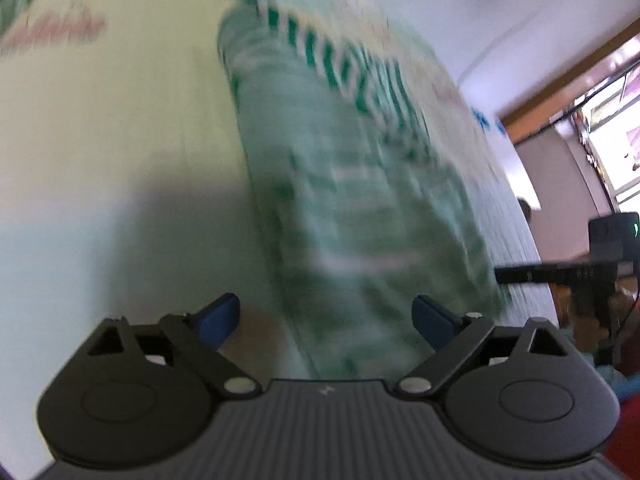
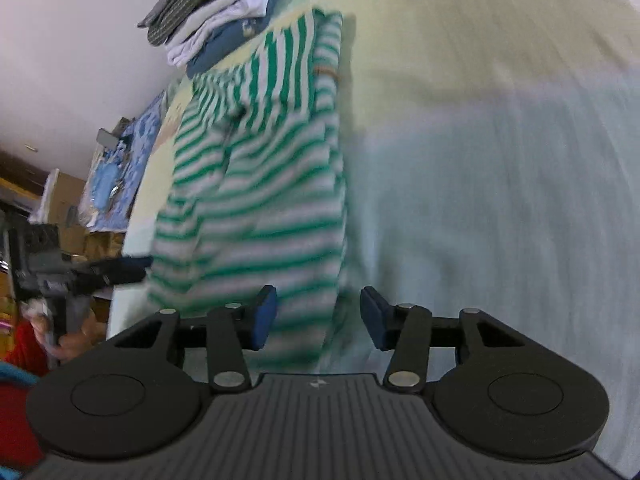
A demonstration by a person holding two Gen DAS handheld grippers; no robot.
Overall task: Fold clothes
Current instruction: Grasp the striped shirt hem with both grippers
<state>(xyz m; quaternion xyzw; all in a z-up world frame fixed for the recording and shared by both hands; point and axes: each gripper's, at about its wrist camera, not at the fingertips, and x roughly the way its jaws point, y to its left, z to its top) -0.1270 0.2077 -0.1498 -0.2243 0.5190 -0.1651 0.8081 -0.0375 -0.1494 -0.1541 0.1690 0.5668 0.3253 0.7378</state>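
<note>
Stripes read cleanly only from the right wrist: the green-and-white striped garment (image 2: pixel 256 184) lies flat on the bed (image 2: pixel 500 168), folded into a long narrow shape that runs away from the right gripper (image 2: pixel 318 314), its near end just ahead of and partly between the blue pads. From the left wrist the same garment (image 1: pixel 352 184) is badly blurred, a pale green band stretching ahead of the left gripper (image 1: pixel 326 320), near end just in front of it.

Left gripper: jaws spread wide, nothing gripped — the pads stand clear on either side of the cloth's near end. Right gripper: jaws partly apart, the left pad over the garment's edge, the right pad over bare sheet; no cloth pinched.

Only the right view shows the stack of folded clothes (image 2: pixel 216 8) beyond the garment's far end, to the gripper's upper left, resting on a blue piece; the left view catches just a blue scrap of it at the top. The right view also shows a blue patterned cloth (image 2: pixel 124 160) along the far left side of the bed. Each view catches the other gripper off to the side: the right one (image 1: pixel 560 274) at the left view's right edge, the left one (image 2: pixel 80 276) at the right view's left edge, held by a hand (image 2: pixel 68 340) with a red sleeve below.

Count: one striped garment, one stack, two grippers
</note>
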